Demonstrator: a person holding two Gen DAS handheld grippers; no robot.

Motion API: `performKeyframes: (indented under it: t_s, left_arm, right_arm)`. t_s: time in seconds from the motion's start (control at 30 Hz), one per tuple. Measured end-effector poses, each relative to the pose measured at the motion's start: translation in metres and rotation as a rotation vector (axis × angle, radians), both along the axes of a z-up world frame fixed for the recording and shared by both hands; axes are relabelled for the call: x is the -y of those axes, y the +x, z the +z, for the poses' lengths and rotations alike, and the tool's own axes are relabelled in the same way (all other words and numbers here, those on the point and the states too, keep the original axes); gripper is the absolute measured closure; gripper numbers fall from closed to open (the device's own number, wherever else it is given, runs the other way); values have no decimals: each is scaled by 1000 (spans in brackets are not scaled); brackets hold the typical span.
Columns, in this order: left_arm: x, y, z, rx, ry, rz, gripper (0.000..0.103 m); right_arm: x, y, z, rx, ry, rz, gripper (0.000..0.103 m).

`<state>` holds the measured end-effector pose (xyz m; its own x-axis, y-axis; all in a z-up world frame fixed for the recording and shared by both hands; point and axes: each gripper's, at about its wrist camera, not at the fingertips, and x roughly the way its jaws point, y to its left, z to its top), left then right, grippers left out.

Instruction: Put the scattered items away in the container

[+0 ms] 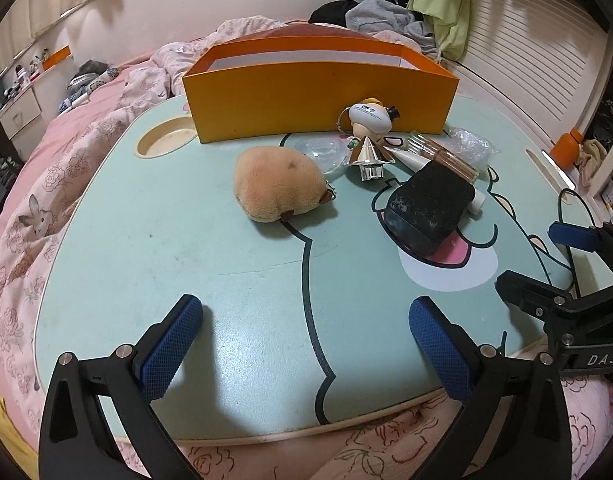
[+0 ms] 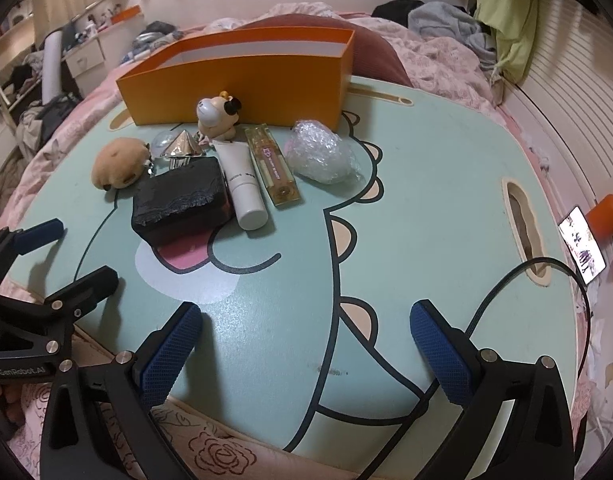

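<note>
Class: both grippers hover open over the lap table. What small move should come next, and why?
Probably ease the left gripper forward toward the plush toy. It lies nearest, apart from the clutter, nothing is held, and the orange box stands open behind it.

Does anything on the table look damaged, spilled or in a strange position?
Nothing is spilled or plainly broken. The black box looks worn, with whitish scuffs along its edges. The white tube and the bottle lie flat beside it. All items are still outside the orange container.
</note>
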<state>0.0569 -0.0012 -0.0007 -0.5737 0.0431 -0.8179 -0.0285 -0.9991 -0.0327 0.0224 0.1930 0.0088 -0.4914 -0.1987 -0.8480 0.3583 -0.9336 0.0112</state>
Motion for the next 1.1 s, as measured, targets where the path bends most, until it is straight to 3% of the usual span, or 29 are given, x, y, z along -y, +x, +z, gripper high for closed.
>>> performKeyframes:
  t_s: [0.33, 0.4, 0.43, 0.47, 0.63, 0.83, 0.9, 0.93, 1.03, 1.1]
  left_arm:
    - [0, 0, 1, 0, 2, -1, 0]
    - [0, 1, 1, 0, 3, -1, 0]
    - [-1, 1, 2, -1, 4, -1, 0]
    - [-2, 2, 3, -1, 5, -1, 0]
    - [-2, 2, 3, -2, 5, -2, 0]
    - [-2, 2, 3, -2, 4, -2, 0]
    - [-2, 2, 3, -3, 5, -2, 0]
    - [-2, 2, 3, -3, 5, -2, 0]
    - [-2, 2, 3, -4, 5, -2, 0]
    - [-2, 2, 4, -6, 8, 0, 0]
  right_arm:
    - [1, -6, -1, -19, -26, 68, 0]
    - [-7, -6, 4, -26, -99, 70, 11]
    - [-13, -7, 9, -34, -144, 67, 26]
    - [-18, -9, 15, -52, -177, 57, 35]
    - [-23, -39, 42, -140, -205, 35, 60]
    - [-5, -79, 30, -64, -236, 74, 63]
    - [-1, -84, 24, -51, -210, 74, 68]
    - [1, -87, 20, -43, -200, 75, 77]
    - [-5, -89, 18, -26, -261, 63, 87]
    - [-14, -83, 20, -42, -308, 53, 87]
